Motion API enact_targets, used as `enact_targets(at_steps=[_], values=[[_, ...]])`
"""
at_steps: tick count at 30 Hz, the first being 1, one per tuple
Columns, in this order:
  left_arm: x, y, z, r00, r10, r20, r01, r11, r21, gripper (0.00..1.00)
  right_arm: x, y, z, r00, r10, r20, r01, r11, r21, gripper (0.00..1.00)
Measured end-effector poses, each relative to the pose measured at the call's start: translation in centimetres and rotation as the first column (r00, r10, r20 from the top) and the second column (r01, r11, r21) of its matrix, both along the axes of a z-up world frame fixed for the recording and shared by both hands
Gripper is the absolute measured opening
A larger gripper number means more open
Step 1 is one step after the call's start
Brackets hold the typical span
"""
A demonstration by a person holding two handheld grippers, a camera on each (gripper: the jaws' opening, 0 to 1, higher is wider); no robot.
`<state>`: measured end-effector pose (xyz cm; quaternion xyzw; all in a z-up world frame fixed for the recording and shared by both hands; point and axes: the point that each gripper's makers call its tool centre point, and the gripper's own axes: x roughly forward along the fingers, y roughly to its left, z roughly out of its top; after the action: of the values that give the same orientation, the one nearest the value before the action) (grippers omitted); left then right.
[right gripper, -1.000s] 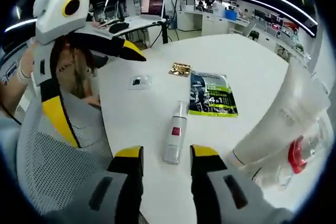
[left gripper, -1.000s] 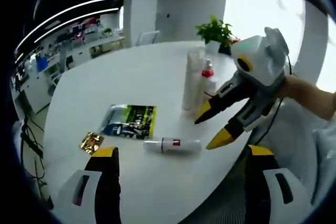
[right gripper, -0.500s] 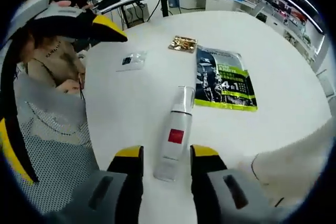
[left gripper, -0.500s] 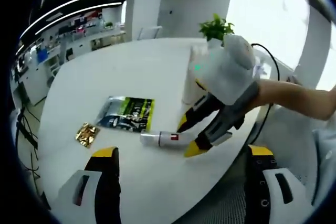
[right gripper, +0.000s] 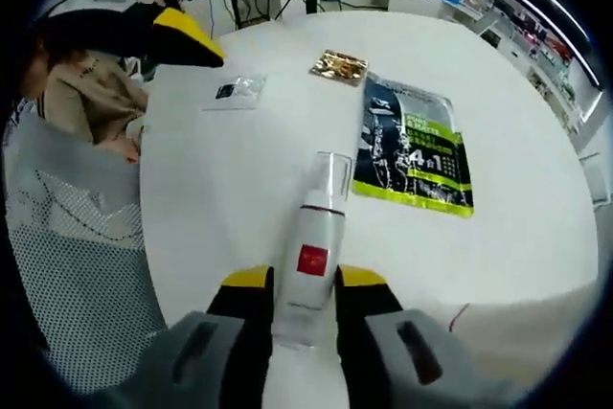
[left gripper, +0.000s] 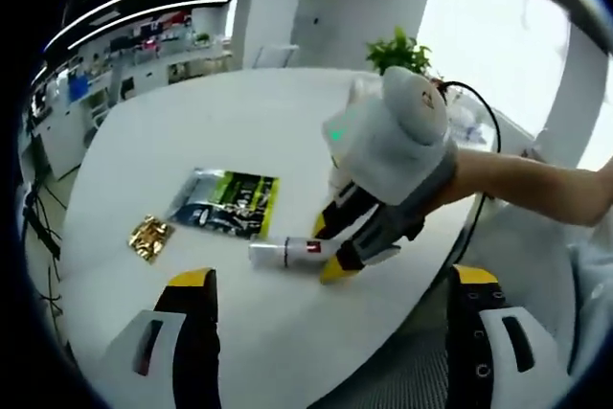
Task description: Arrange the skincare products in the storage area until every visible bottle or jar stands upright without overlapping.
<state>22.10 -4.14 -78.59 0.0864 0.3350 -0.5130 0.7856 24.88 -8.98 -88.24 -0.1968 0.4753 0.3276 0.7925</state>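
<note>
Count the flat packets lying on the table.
3: a green sachet, a gold packet beyond it, and a small clear packet to their left. Others may hide behind the right gripper.

White table point(right gripper: 536, 189): lying bottle point(right gripper: 308, 270), green sachet point(right gripper: 412, 146), gold packet point(right gripper: 338, 66).

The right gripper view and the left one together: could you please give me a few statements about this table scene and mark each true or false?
1. The white bottle with the red label lies on its side on the white table. True.
2. The right gripper has a finger on each side of that bottle. True.
3. The green sachet lies on top of the bottle. False: it lies flat beside it, apart.
4. The gold packet sits between the left gripper fingers. False: it lies on the table, untouched.
</note>
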Motion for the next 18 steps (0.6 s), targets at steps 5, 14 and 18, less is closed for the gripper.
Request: enact_targets(at_steps=[5, 14, 18], values=[[0.09, -0.16, 0.1, 1.0, 0.008, 0.0, -0.008, 1.0, -0.009, 0.97, 0.06, -0.18, 0.02, 1.0, 0.01, 0.007, -0.01, 1.0, 0.009, 0.22], [-0.28, -0.19, -0.21, 1.0, 0.015, -0.027, -0.015, 1.0, -0.008, 0.95, -0.08, 0.01, 0.12, 0.999, 0.018, 0.04, -0.018, 1.0, 0.021, 0.2], [-0.32, -0.21, 0.1, 1.0, 0.016, -0.019, -0.016, 1.0, -0.02, 0.93, -0.37, -0.08, 0.21, 0.998, 0.0, 0.06, -0.002, 1.0, 0.03, 0.19]])
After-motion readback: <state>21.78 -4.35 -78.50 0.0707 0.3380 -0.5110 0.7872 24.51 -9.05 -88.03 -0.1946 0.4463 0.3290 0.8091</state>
